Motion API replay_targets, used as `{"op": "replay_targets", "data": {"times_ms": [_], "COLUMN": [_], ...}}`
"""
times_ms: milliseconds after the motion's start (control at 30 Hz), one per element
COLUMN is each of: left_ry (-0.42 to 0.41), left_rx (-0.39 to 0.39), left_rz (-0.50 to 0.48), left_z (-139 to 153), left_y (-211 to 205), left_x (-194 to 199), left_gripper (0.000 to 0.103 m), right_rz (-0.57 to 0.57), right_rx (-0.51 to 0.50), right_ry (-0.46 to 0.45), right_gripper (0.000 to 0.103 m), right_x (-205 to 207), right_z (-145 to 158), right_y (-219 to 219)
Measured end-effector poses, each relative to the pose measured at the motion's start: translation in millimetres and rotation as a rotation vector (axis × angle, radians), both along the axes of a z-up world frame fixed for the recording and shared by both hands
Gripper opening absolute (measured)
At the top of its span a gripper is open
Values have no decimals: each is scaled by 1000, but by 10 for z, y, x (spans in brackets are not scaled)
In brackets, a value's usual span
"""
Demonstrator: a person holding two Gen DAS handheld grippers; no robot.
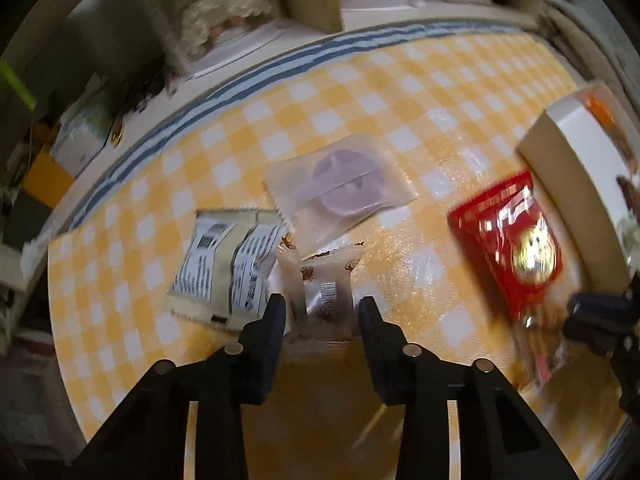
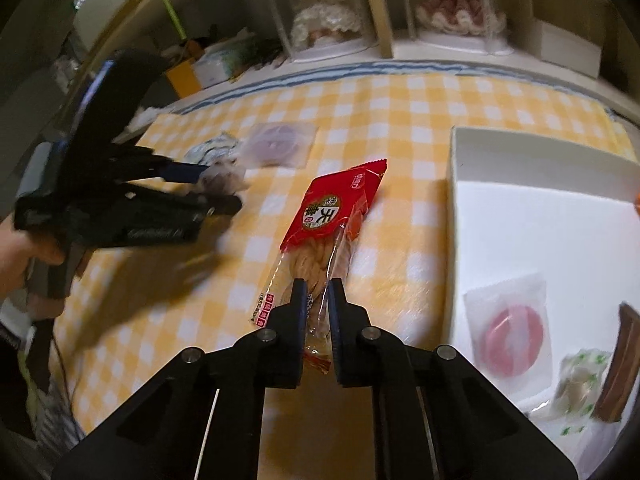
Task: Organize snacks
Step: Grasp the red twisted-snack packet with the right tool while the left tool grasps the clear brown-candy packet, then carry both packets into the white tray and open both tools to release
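Note:
My left gripper (image 1: 322,306) is open, its fingers on either side of a small clear-wrapped snack packet (image 1: 326,292) lying on the yellow checked tablecloth (image 1: 400,92). A cream packet with black print (image 1: 224,268) lies to its left, and a clear packet with a purple disc (image 1: 342,184) lies beyond. My right gripper (image 2: 318,292) is shut on the clear end of a long red packet of twisted snack (image 2: 332,216); that packet also shows in the left wrist view (image 1: 516,240). The left gripper shows blurred in the right wrist view (image 2: 216,186).
A white box (image 2: 532,216) stands at the right and holds a packet with a red disc (image 2: 512,336), a green-dotted packet (image 2: 580,380) and a brown bar (image 2: 624,364). Dolls in display cases (image 2: 320,20) stand on a shelf behind the table. Clutter lies off the table's left edge.

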State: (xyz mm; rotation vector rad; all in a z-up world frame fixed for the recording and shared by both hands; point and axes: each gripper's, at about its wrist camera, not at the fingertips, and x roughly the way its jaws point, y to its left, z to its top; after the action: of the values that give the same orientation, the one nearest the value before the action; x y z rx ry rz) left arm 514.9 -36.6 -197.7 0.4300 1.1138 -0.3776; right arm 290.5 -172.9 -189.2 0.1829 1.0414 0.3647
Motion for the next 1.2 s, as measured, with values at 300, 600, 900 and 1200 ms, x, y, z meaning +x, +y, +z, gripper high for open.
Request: {"op": "replay_targets", "data": {"times_ms": [300, 600, 900, 1200], "left_ry": [50, 54, -27, 17], "left_rx": [-141, -241, -304, -429], "left_rz": [99, 193, 253, 329], "left_z": [10, 154, 556, 632], "left_y": [286, 519, 570, 836], "left_x": [-236, -810, -1448, -1660], "left_gripper": [31, 29, 29, 28], "right_rz": [84, 154, 137, 138], "right_rx": [105, 76, -63, -222], "right_ry": [64, 98, 40, -20], "right_gripper": [7, 10, 39, 55], "right_x": [-207, -434, -366, -318], "right_z": [54, 173, 98, 17], "right_y": [-57, -25, 216, 358]}}
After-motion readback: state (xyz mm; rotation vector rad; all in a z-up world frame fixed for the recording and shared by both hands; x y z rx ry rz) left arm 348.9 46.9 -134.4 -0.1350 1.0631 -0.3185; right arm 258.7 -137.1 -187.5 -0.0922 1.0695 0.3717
